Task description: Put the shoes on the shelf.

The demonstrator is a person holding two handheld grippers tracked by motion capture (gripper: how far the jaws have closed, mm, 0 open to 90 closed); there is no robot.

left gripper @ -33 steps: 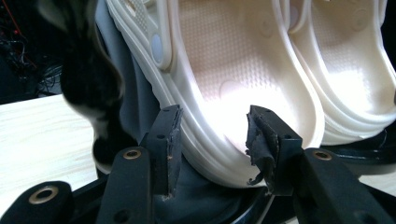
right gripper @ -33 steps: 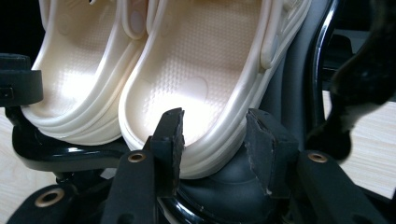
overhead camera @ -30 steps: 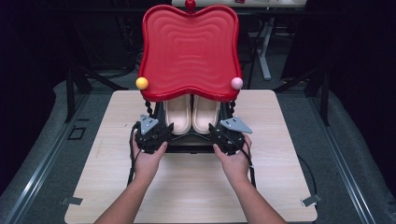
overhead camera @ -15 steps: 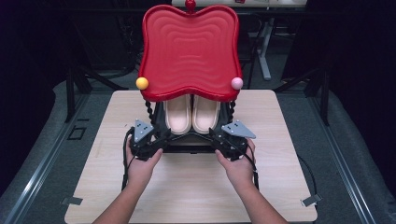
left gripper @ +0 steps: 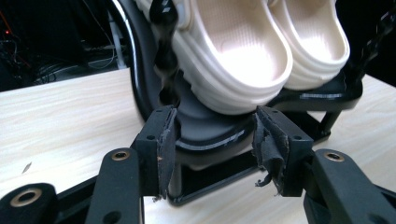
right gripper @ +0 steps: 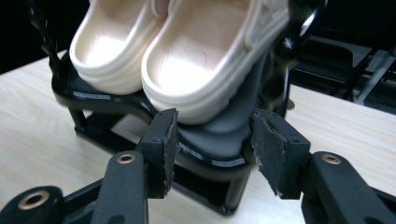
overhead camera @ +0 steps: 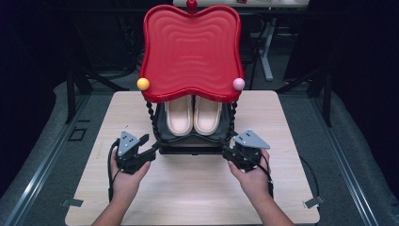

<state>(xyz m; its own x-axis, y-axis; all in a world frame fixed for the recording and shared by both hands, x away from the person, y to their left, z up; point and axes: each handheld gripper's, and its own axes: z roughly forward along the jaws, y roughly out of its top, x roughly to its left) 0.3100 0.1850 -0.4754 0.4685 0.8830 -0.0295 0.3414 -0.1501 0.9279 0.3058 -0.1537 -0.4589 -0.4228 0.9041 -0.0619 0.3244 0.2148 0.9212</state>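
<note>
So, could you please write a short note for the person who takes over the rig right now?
Left gripper: open, jaws have just been opening, at the stand's near left corner, pads off it.
Right gripper: the same at the near right corner.
The black stand sits mid-table with the cream clogs on its lower shelf, under the red tray.
Done: both grippers have let go of the stand.
Left: draw both hands clear, probably.

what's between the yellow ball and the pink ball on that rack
In the high view, the front rim of the red tray spans from the yellow ball to the pink ball; just below it sit the cream clogs.
</note>
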